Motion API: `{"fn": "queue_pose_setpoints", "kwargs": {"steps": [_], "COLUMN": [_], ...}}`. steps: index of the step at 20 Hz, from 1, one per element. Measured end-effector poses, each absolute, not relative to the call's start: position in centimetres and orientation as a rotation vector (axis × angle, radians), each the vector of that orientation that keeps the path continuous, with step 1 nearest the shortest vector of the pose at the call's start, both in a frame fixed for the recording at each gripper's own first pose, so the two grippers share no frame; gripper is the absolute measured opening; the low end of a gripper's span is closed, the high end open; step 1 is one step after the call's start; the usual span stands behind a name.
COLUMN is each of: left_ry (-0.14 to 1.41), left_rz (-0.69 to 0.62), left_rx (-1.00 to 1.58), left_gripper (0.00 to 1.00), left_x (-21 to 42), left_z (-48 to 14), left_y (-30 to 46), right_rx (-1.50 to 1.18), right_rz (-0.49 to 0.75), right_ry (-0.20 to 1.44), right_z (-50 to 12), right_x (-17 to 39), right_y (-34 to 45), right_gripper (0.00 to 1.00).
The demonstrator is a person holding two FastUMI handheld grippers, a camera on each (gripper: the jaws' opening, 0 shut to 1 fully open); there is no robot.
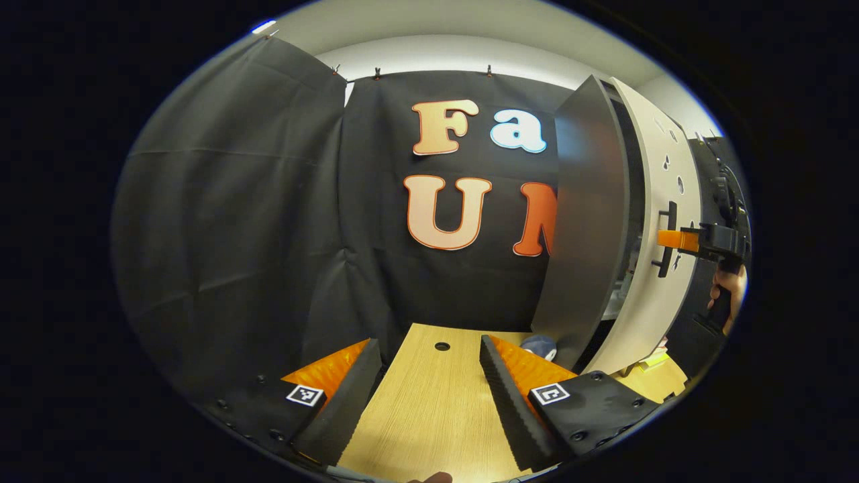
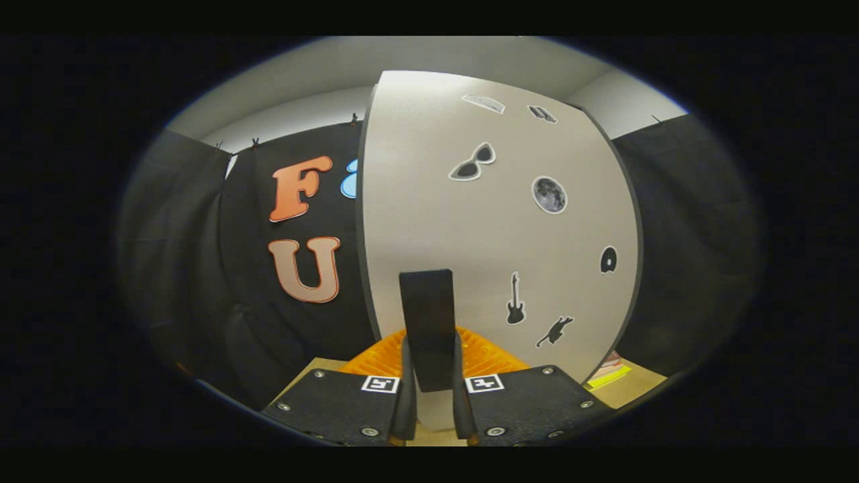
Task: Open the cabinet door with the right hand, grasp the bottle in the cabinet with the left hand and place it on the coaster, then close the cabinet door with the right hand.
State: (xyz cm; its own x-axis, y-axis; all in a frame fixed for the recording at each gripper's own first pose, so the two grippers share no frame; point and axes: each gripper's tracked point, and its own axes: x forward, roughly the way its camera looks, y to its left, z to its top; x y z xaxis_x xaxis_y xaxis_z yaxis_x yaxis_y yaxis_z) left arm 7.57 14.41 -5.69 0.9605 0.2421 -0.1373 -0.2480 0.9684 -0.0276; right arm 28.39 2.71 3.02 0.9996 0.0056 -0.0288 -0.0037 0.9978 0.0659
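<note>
At right of the left gripper view, right gripper (image 1: 674, 239) jaws pinch the door handle (image 2: 427, 329), cabinet door (image 1: 654, 228) partly swung. Pull along the hinge arc till wide. Left gripper (image 1: 429, 396) jaws spread over the desk (image 1: 429, 416); bottle hidden inside.
</note>
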Motion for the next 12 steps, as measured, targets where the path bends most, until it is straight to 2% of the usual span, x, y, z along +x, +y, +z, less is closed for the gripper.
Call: {"fn": "queue_pose_setpoints", "kwargs": {"steps": [1,2,3,4,8,9,10,11,12], "left_ry": [0.135,0.133,0.128,0.126,0.128,0.131,0.135,0.138,0.139], "left_rz": [0.236,0.226,0.213,0.203,0.167,0.163,0.16,0.156,0.154], "left_rx": [-0.045,-0.044,-0.041,-0.036,-0.029,-0.029,-0.031,-0.035,-0.036], "left_gripper": [0.99,0.99,0.96,0.97,0.99,0.96,0.99,0.96,0.99], "left_x": [6.9,6.2,5.3,4.8,3.0,2.7,2.5,2.2,2.1], "left_z": [-5.9,-6.1,-6.0,-6.1,-6.2,-6.3,-6.4,-6.5,-6.4], "left_y": [14.4,14.4,14.2,14.1,13.6,13.4,13.2,12.7,12.2], "right_rx": [0.062,0.061,0.062,0.063,0.074,0.079,0.083,0.087,0.085], "right_rz": [-0.007,-0.02,-0.034,-0.047,-0.095,-0.1,-0.102,-0.105,-0.105], "right_ry": [0.034,0.035,0.039,0.037,0.042,0.044,0.048,0.048,0.052], "right_z": [3.2,3.1,3.1,3.2,3.6,3.7,3.6,3.6,3.7], "right_x": [27.9,27.4,27.0,26.6,24.7,24.3,24.1,23.8,23.4], "right_y": [2.6,2.4,2.3,2.1,1.0,0.9,0.7,0.5,0.3], "right_gripper": [0.2,0.17,0.2,0.17,0.17,0.2,0.17,0.15,0.17]}}
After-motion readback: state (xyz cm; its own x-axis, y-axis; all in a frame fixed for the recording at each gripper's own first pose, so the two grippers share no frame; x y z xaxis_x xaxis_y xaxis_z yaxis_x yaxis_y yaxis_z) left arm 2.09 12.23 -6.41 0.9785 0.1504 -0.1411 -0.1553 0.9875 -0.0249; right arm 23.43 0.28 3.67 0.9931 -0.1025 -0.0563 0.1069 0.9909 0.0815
